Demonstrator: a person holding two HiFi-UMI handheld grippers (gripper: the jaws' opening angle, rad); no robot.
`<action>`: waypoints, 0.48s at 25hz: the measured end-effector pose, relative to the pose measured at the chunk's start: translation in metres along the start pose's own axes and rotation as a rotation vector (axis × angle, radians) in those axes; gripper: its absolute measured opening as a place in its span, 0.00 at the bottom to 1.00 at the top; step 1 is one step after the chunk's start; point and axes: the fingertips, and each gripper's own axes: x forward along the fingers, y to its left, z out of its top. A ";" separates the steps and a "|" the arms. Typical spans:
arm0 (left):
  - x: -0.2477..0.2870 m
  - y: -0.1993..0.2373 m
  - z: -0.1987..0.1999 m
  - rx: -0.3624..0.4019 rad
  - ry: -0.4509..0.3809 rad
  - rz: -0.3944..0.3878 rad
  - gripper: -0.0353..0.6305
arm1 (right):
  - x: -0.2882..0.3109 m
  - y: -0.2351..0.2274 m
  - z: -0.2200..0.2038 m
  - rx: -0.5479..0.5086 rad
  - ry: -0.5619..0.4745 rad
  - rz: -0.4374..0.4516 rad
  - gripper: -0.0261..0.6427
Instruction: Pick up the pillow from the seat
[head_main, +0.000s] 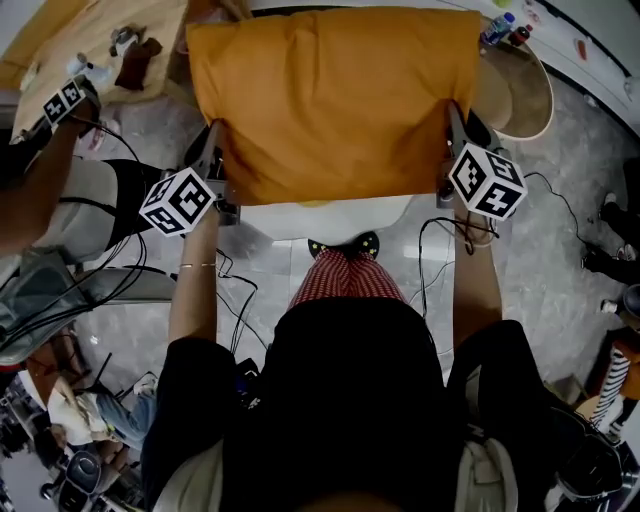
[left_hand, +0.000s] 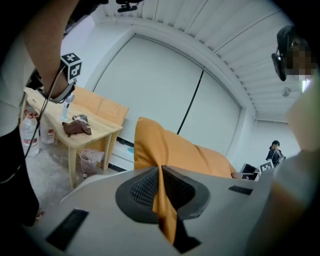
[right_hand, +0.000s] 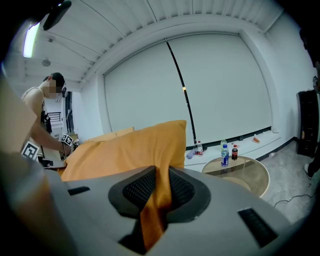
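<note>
An orange pillow (head_main: 335, 95) hangs flat between my two grippers, above a white seat (head_main: 325, 216). My left gripper (head_main: 219, 165) is shut on the pillow's near left corner; in the left gripper view the orange cloth (left_hand: 161, 200) is pinched between the dark pads. My right gripper (head_main: 450, 150) is shut on the near right corner, and in the right gripper view a fold of the pillow (right_hand: 159, 197) runs between its pads, with the rest of the pillow (right_hand: 130, 150) spreading to the left.
A wooden table (head_main: 95, 50) with small items stands at the far left, also seen as the wooden table (left_hand: 75, 132). A round glass table (head_main: 520, 85) with bottles (right_hand: 226, 155) sits at the far right. Cables (head_main: 235, 290) trail over the floor. Another person (left_hand: 47, 60) stands at the left.
</note>
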 end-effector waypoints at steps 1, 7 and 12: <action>-0.001 -0.002 0.002 0.001 -0.005 -0.002 0.09 | -0.002 0.000 0.003 0.000 -0.007 0.003 0.17; -0.007 -0.009 0.018 -0.007 -0.029 -0.012 0.09 | -0.006 0.006 0.025 -0.012 -0.036 0.007 0.16; -0.013 -0.014 0.035 0.008 -0.053 -0.018 0.09 | -0.008 0.012 0.037 -0.013 -0.058 0.016 0.16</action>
